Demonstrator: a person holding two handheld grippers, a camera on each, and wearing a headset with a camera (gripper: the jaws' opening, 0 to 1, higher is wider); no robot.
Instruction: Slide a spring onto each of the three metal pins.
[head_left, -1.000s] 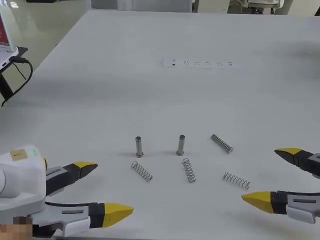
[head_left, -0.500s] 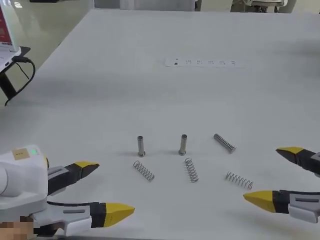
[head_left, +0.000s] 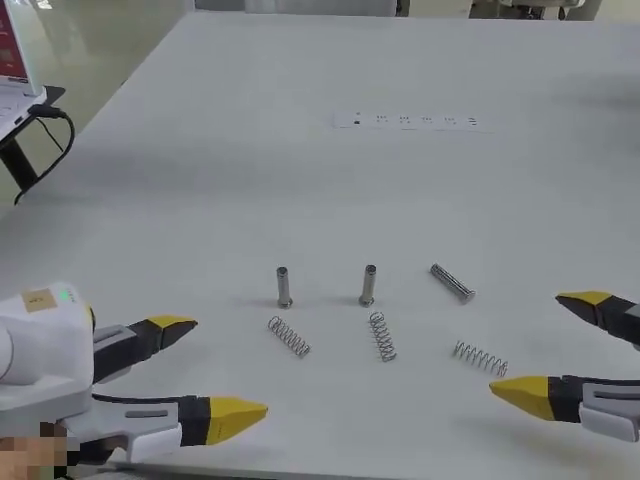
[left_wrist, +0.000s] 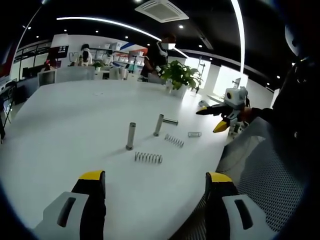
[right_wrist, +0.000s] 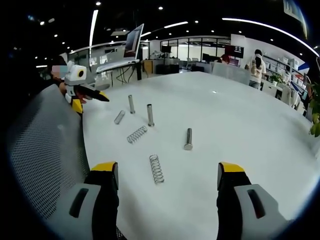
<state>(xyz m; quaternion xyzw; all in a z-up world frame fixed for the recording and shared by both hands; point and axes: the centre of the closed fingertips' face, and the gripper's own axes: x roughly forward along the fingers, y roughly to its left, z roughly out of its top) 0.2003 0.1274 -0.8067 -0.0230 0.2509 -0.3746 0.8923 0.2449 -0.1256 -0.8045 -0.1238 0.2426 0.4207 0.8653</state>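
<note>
We use two grippers of one pattern. The left gripper (head_left: 220, 367) and the right gripper (head_left: 531, 343) each carry two tapered jaws with yellow tips, black mid-sections and pale grey bases. In the gripper views, each grey base shows one oblong dark slot. We wear a dark sleeve (left_wrist: 280, 112).

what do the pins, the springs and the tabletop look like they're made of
Pins: likely steel; smooth grey cylinders with a dull sheen.
Springs: thin coiled wire, probably steel too; silvery, with open turns.
Tabletop: matte white, flat and even, with soft reflections; perhaps laminate or coated board, but the look leaves that open.
</note>
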